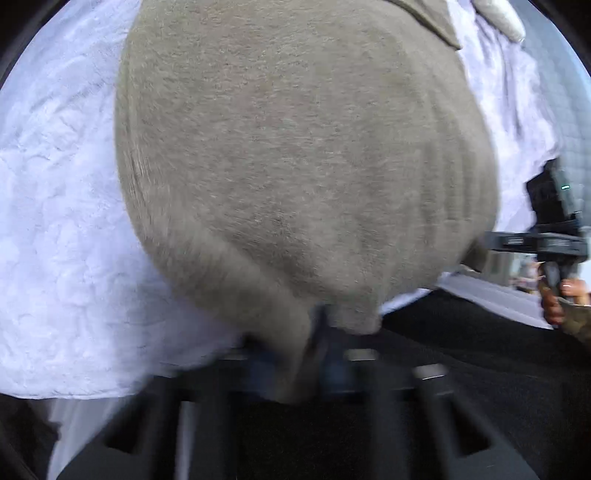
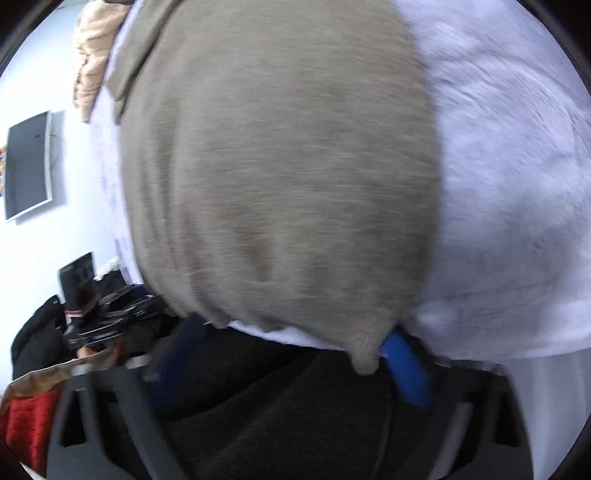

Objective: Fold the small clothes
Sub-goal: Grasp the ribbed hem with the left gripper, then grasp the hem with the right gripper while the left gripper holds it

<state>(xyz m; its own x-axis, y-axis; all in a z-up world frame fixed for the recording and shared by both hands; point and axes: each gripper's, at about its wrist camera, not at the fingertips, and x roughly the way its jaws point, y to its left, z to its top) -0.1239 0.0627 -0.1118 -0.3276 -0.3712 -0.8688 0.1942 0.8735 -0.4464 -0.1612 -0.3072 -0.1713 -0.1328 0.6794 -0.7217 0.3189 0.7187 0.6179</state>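
1. Left gripper [image 1: 314, 332]: the fingers are blurred and largely hidden by cloth; a corner of the grey-brown garment [image 1: 295, 166] bunches between them, so the jaws appear nearly closed on that corner, though the pads cannot be made out.
2. Garment, left wrist view: it spreads forward and upward from the fingertips over a pale lilac quilted bedspread [image 1: 55, 221]; its near edge hangs just ahead of the tool; a second taupe piece [image 1: 424, 18] lies at the far end.
3. Right gripper [image 2: 373, 354]: a blue finger [image 2: 406, 369] shows just right of a pinched garment corner [image 2: 365, 358]; the other finger is hidden, so the opening cannot be read directly; judged closed on the corner.
4. Garment, right wrist view: it stretches ahead of the fingers across the bedspread [image 2: 517, 184]; a peach cloth [image 2: 92, 55] lies far ahead to the left.
5. Handling, as a judgement: the knit looks soft, light and limp, sagging between the two holds; it is neither fragile nor slippery; corners and hemmed edges offer the surest grip, since a mid-panel pinch would gather bedspread too.
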